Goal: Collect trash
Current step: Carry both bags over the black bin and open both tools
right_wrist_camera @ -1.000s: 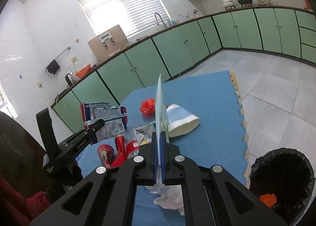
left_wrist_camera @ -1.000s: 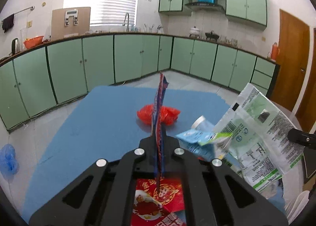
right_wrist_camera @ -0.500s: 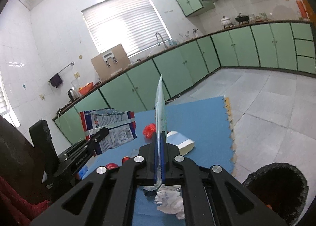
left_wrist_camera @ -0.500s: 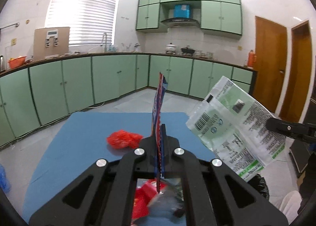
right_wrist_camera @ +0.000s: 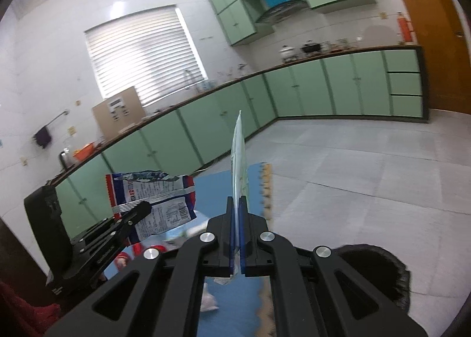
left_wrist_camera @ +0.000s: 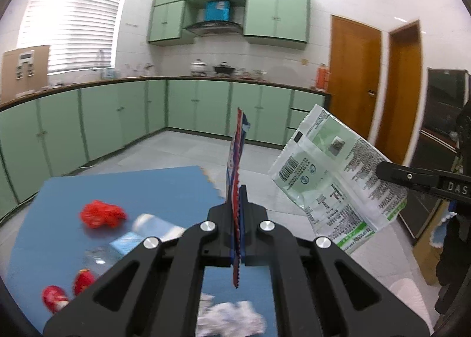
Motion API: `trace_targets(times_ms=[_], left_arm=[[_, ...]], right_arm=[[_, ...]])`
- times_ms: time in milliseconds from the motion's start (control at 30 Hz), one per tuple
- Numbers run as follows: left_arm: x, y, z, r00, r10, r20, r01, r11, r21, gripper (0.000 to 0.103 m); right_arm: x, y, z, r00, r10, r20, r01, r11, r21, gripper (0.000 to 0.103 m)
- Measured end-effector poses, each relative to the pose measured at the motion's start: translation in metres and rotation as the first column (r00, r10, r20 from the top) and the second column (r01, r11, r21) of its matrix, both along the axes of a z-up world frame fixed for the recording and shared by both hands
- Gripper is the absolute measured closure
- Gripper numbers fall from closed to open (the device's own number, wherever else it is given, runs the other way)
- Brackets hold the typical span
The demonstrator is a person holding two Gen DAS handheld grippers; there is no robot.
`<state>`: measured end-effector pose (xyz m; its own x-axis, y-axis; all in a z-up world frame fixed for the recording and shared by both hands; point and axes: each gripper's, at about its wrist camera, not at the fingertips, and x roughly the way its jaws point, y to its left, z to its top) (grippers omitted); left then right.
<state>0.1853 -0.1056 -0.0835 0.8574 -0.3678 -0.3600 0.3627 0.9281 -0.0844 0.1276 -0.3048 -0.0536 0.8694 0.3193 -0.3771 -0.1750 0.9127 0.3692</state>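
My left gripper (left_wrist_camera: 237, 204) is shut on a red, white and blue snack wrapper (left_wrist_camera: 235, 160), seen edge-on; the wrapper shows flat in the right wrist view (right_wrist_camera: 153, 204). My right gripper (right_wrist_camera: 238, 213) is shut on a green and white packet (right_wrist_camera: 239, 157), also visible in the left wrist view (left_wrist_camera: 332, 175). Both are held up above a blue floor mat (left_wrist_camera: 132, 189). A black-lined trash bin (right_wrist_camera: 374, 269) sits low at the right, partly hidden behind my right gripper.
On the mat lie a red crumpled bag (left_wrist_camera: 101, 215), a white and blue cup (left_wrist_camera: 156, 226), red wrappers (left_wrist_camera: 67, 292) and crumpled white paper (left_wrist_camera: 229, 318). Green cabinets (left_wrist_camera: 117, 125) line the walls. Wooden doors (left_wrist_camera: 353, 78) stand at the right.
Both grippers have risen and swung right with their wrappers. The mat and litter have dropped lower in view, and the bin has slid under my right gripper.
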Motion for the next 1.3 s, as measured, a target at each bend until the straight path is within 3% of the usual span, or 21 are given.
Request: trace_targets(times_ms=[267, 433, 733, 1033, 1167, 1300], left_arm=[[0.008, -0.059, -0.025, 0.99, -0.134, -0.045, 0.134, 0.991, -0.001, 0.102], [0.014, -0.098, -0.056, 0.974, -0.202, -0.099, 0.204, 0.979, 0.014, 0.102], [0.022, -0.141, -0.099, 0.954, -0.246, -0.169, 0.257, 0.965, 0.046, 0.102], [0.047, -0.167, -0.125, 0.926, -0.255, -0.279, 0.284, 0.956, 0.07, 0.102], [0.056, -0.168, -0.133, 0.912, -0.251, -0.325, 0.288, 0.955, 0.07, 0.098], [0.059, -0.171, -0.135, 0.909, -0.241, -0.341, 0.281, 0.957, 0.073, 0.072]], right_arm=[[-0.017, -0.047, -0.024, 0.99, -0.134, -0.054, 0.132, 0.991, -0.033, 0.1], [-0.017, -0.072, -0.049, 0.972, -0.208, -0.112, 0.202, 0.978, -0.059, 0.1], [-0.013, -0.099, -0.087, 0.939, -0.296, -0.174, 0.28, 0.953, -0.113, 0.1], [0.004, -0.111, -0.12, 0.916, -0.303, -0.262, 0.291, 0.953, -0.084, 0.1], [0.011, -0.115, -0.131, 0.902, -0.311, -0.299, 0.298, 0.95, -0.087, 0.095], [0.016, -0.117, -0.131, 0.898, -0.316, -0.305, 0.302, 0.949, -0.095, 0.09]])
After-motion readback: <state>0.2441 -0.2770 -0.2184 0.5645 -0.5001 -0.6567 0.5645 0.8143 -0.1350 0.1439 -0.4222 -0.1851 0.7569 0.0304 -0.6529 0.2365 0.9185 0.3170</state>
